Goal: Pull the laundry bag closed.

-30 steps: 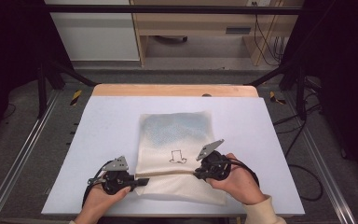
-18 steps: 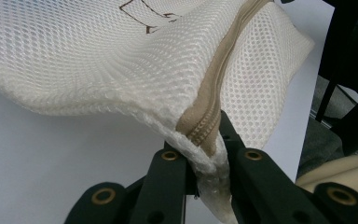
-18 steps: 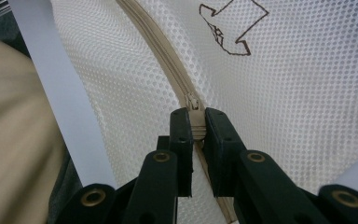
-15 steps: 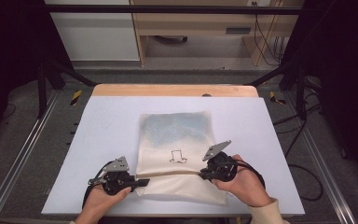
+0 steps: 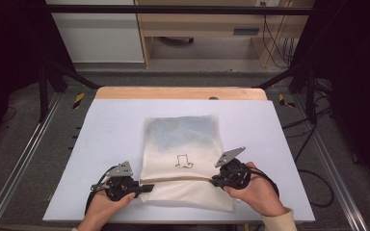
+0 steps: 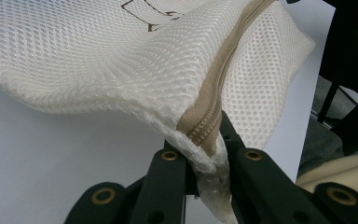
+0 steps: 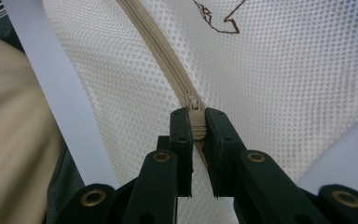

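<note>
The mesh laundry bag lies mid-table in the high view, lower centre of the frame, on the white table, with a small line drawing printed on it. Its beige zipper runs across the near part, between the two hands.

Left gripper, lower left of the high view: jaws closed tight on the bag's corner at the zipper end. In the left gripper view the mesh is bunched and pinched between the black jaws, cloth lifted a bit off the table.

Right gripper, lower right: jaws shut on the zipper pull, the slider sitting just beyond the tips in the right gripper view.

Change vs a sec ago: very little. The right gripper has shifted slightly to the right & toward the lower edge of the frame, w/ its grey plate tilting a touch differently; the left has kept its place. Bag outline is approx the same.

Meaning: prob the start of a zip pull, left anchoring the end, right drawing the slider along. Whether the zip is being opened or closed can't be told. The pull has barely begun; most of the travel is still ahead.
</note>
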Action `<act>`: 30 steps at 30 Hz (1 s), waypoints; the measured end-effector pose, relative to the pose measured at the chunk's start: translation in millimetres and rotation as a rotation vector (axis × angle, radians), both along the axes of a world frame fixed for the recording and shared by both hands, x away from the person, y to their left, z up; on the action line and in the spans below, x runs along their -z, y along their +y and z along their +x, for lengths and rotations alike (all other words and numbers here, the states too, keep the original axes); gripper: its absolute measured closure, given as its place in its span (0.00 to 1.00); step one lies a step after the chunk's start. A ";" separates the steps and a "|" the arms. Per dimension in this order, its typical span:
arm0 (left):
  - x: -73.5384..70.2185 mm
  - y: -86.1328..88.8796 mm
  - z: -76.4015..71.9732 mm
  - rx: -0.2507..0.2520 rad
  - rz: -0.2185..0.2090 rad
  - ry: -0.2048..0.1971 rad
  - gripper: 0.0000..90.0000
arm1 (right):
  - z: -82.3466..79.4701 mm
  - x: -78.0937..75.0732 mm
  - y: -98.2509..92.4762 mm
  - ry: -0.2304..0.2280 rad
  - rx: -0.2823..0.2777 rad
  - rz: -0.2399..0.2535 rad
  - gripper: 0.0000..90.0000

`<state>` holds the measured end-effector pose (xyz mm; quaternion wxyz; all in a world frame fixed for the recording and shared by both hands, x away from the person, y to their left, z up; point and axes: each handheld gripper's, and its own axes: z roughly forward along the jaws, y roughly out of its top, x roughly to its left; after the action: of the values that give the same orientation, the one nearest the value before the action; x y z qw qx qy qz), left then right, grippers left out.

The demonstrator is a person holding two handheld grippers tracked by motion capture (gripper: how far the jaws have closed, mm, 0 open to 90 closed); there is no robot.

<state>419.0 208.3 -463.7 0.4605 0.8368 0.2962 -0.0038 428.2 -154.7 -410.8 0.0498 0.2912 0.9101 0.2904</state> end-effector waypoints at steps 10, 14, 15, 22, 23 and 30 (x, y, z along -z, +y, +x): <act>-0.9 2.1 0.5 -0.008 -0.007 -0.001 0.94 | -2.6 2.8 -9.2 0.009 0.028 0.006 0.91; -0.9 1.7 0.6 -0.008 -0.007 -0.001 0.94 | -4.2 5.9 -17.0 0.013 0.042 0.007 0.91; -0.8 1.7 0.7 -0.008 -0.006 0.000 0.94 | -4.5 6.5 -19.1 0.017 0.045 0.005 0.91; -2.2 4.0 0.9 -0.018 -0.008 -0.004 0.94 | -6.3 13.1 -29.3 0.033 0.070 0.002 0.91; -2.8 4.7 1.0 -0.021 -0.009 -0.008 0.94 | -6.8 13.6 -30.0 0.034 0.071 0.004 0.91; -5.4 6.9 1.0 -0.032 -0.002 -0.016 0.94 | -10.6 18.9 -38.1 0.048 0.097 -0.017 0.91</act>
<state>420.0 215.2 -458.2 0.4637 0.8316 0.3055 0.0101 417.6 -192.7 -429.6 0.0443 0.3417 0.8982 0.2729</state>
